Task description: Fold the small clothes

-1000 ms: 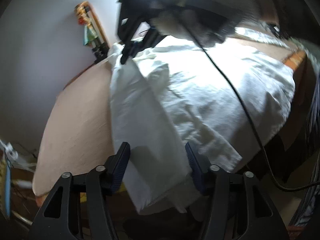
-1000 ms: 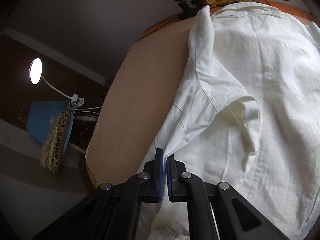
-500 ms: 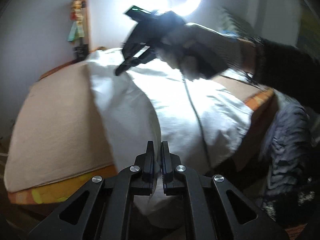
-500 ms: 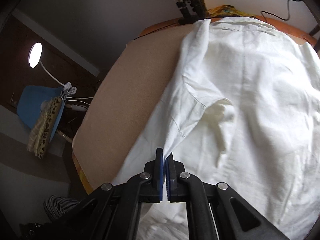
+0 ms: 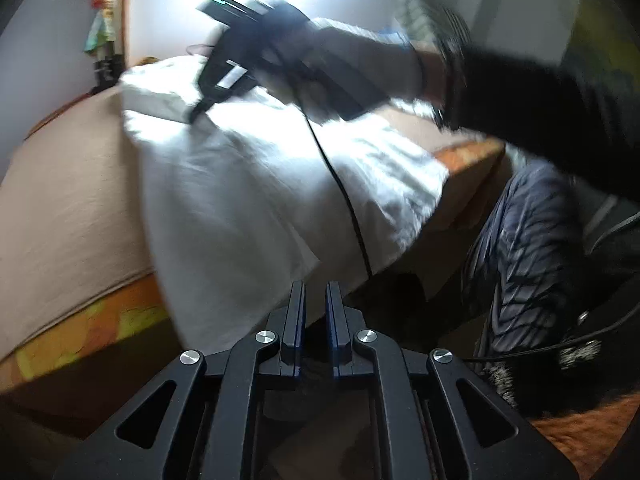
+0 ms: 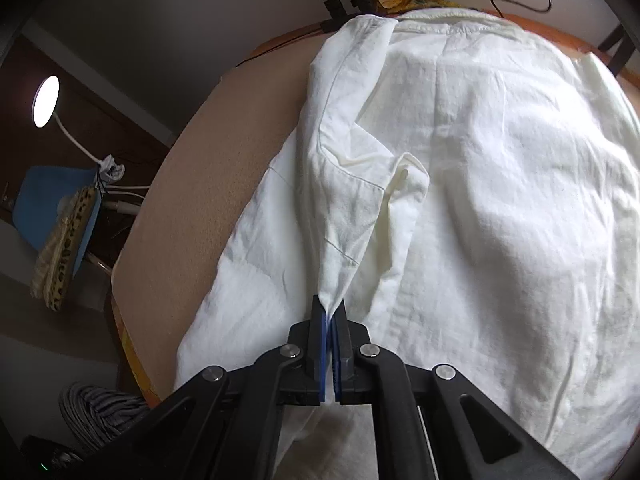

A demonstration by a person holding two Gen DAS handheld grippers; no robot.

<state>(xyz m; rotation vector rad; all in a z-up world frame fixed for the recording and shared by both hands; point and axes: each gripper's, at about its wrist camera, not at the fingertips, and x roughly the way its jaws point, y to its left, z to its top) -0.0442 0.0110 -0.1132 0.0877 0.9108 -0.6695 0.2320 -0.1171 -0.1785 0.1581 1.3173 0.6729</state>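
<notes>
A white shirt (image 6: 480, 184) lies spread on a tan table (image 6: 224, 168), its hem hanging over the near edge in the left wrist view (image 5: 256, 200). My right gripper (image 6: 330, 312) is shut on a fold of the shirt's side and holds it pulled up over the shirt body; it also shows in the left wrist view (image 5: 196, 114), held by a gloved hand above the shirt. My left gripper (image 5: 314, 292) sits below the table edge by the hanging hem, its jaws a narrow gap apart with no cloth between them.
A striped dark garment (image 5: 532, 264) hangs at the right of the table. A black cable (image 5: 344, 200) trails over the shirt. A lamp (image 6: 46, 100) and a blue chair with leopard-print cloth (image 6: 60, 232) stand to the left. A figurine (image 5: 106, 8) stands at the far table edge.
My left gripper closed on the shirt's hanging hem, then parted slightly and dropped below the table edge without cloth. My right gripper carried its fold further over the shirt body.
</notes>
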